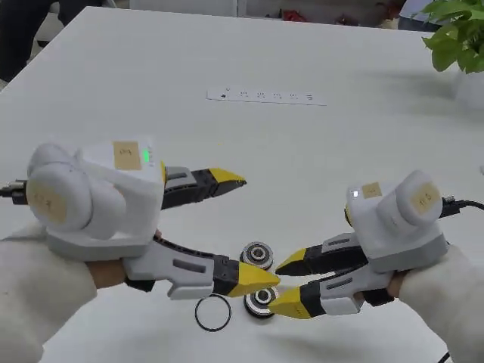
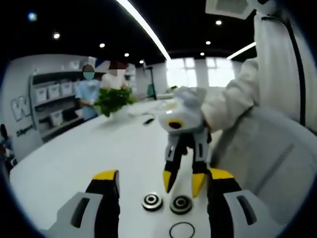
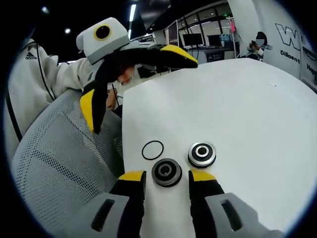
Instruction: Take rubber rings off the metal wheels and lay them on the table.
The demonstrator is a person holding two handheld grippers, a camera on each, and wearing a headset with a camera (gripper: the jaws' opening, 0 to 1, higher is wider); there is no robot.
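Over the white counter (image 1: 151,68) now, and one black rubber ring (image 1: 213,312) lies flat on it, free of any wheel, so take that ring as the marker. Just right of the ring sits the near wheel (image 1: 261,300), close but apart from it. A little beyond that, further from the ring, is the far wheel (image 1: 257,255), and both wheels lie flat. The right tongs (image 1: 287,283) point in from the right of the ring, jaws parted and holding nothing. Their yellow tips sit either side of the near wheel, and the right gripper view shows a sliver of counter on each side. The left tongs (image 1: 242,227) point in from the left of the ring, spread wide and empty, the lower jaw tip just beyond the ring and the upper jaw up in the air. Well beyond the ring a white power strip (image 1: 266,96) lies on the counter, and a green plant (image 1: 454,34) stands far off to the right.
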